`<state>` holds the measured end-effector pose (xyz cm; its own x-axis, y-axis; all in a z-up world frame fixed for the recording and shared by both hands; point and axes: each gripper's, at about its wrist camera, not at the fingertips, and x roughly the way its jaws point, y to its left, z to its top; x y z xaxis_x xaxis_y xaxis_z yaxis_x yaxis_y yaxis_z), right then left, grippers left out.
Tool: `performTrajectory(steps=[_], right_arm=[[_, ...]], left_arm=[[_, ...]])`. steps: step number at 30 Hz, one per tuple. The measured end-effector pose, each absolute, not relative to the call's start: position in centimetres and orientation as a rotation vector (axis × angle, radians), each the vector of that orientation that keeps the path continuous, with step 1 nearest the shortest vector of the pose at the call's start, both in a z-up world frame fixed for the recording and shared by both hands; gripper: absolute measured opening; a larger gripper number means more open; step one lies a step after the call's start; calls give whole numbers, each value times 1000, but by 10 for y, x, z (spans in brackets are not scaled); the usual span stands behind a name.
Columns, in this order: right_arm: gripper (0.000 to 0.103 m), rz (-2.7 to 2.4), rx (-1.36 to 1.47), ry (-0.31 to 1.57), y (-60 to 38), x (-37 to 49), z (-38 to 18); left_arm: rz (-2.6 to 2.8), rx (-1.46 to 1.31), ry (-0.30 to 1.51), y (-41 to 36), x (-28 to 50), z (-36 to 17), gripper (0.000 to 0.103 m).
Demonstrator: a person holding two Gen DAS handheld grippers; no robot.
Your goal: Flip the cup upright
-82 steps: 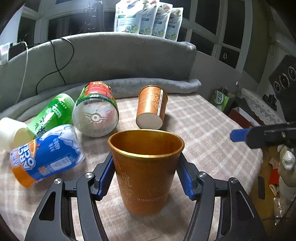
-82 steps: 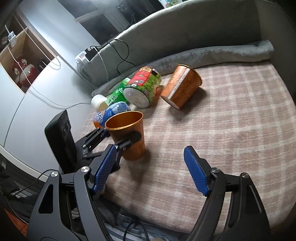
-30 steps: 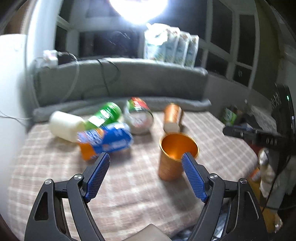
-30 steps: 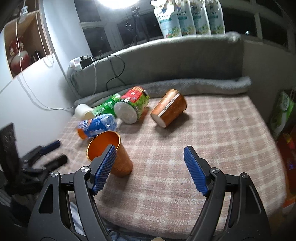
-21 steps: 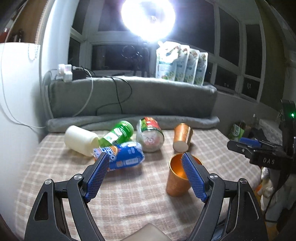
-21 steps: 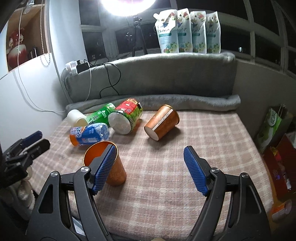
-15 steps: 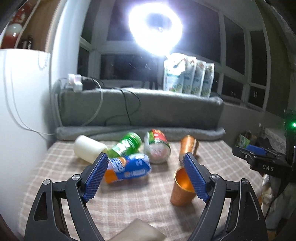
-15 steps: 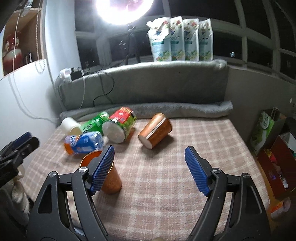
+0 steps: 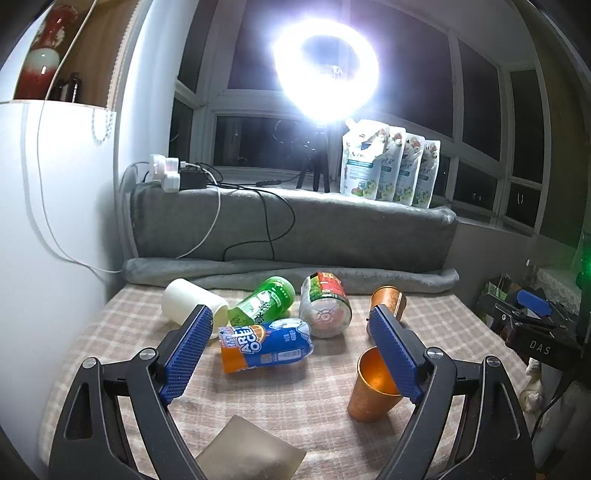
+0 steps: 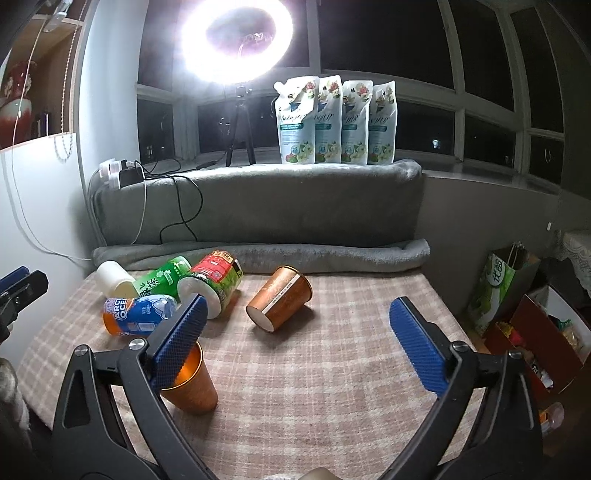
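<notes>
The copper-orange cup stands upright on the checked cloth near the table's front edge, partly behind my left gripper's right finger. It also shows in the right wrist view, partly behind that gripper's left finger. My left gripper is open and empty, held back above the table. My right gripper is open and empty too, well back from the cup. A second copper cup lies on its side mid-table.
A white cup, a green bottle, a red-green can and a blue-orange bottle lie on their sides at the back left. A grey cushion backs the table. A ring light glares above. Boxes stand on the floor at the right.
My left gripper let go of the upright cup and both grippers pulled back and up, away from the table. The cup stays standing.
</notes>
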<state>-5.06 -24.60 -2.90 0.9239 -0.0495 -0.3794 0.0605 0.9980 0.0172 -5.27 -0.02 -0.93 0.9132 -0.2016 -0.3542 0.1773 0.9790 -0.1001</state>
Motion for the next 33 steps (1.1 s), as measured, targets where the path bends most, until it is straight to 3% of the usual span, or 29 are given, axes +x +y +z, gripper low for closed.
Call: performTrajectory(steps=[33], right_arm=[[101, -76, 24, 373, -247, -52, -25]], left_arm=[[-185, -75, 370, 3, -52, -10, 87]])
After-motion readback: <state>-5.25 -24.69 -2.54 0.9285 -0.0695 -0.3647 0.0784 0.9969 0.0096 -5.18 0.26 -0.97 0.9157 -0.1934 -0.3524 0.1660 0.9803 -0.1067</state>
